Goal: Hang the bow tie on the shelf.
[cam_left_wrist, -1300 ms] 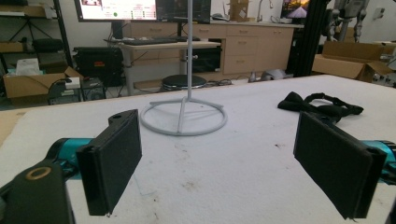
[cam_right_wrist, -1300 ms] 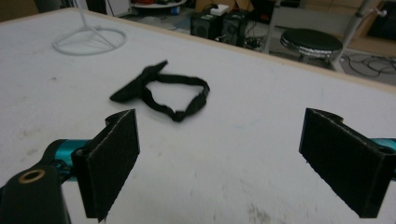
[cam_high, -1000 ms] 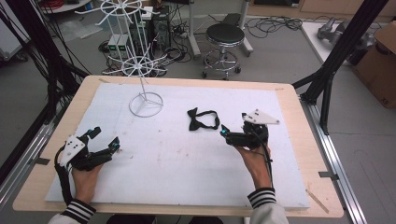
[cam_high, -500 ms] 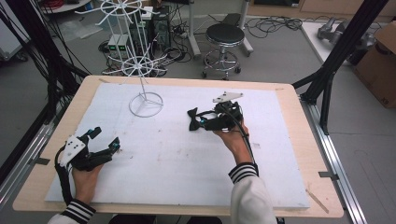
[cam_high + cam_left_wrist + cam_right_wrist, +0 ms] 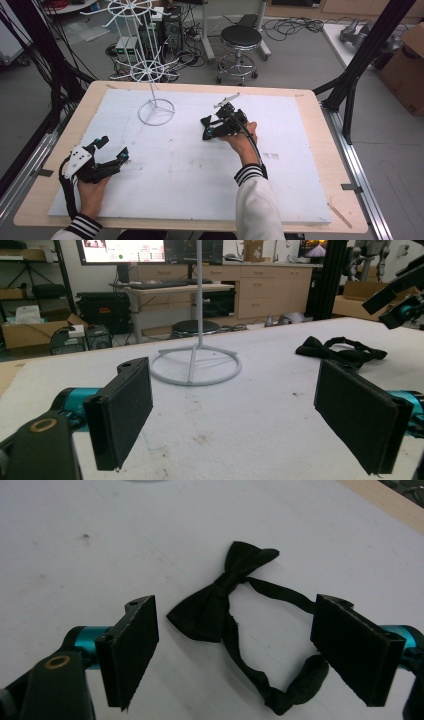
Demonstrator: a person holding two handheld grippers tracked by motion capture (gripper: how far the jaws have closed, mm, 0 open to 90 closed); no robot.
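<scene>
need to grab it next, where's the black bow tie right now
In the high view the black bow tie lies flat on the white mat, right of the white wire stand, just ahead of the right gripper, whose open jaws hover over it.

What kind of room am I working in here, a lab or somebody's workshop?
Most likely a robotics lab: a black aluminium frame stands around the white-topped wooden table, cables and electronics boxes lie on the floor behind it, and a computer monitor sits on a desk.
</scene>
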